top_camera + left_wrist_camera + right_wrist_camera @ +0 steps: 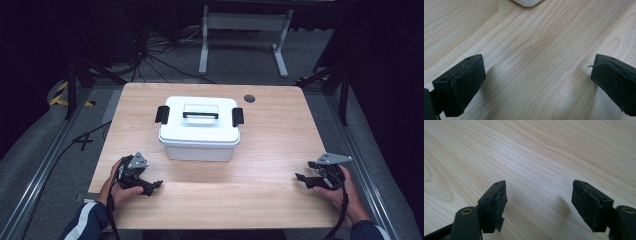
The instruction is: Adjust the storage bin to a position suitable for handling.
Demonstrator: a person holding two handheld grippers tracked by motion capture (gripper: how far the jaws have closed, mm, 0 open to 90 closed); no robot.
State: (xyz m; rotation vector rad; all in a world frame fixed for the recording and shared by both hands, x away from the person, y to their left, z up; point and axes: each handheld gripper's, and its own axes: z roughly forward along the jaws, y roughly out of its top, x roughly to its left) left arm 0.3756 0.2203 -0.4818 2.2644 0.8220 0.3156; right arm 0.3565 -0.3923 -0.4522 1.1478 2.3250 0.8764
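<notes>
A white plastic storage box (200, 129) with a lid, a black carry handle and two black side latches sits in the middle of the wooden table (270, 150). My left gripper (150, 187) rests at the near left, in front of the box's left corner, jaws open and empty. In the left gripper view its gripper (537, 75) is spread wide over bare wood, with a rounded corner of the box (527, 2) at the top edge. My right gripper (301, 178) lies at the near right, open and empty, and in its own view (539, 195) holds nothing.
A dark round grommet (249, 98) sits in the table's back right. Beyond the table stands a white desk frame (244, 30) with cables on the grey floor. Metal rails run along both sides of the table.
</notes>
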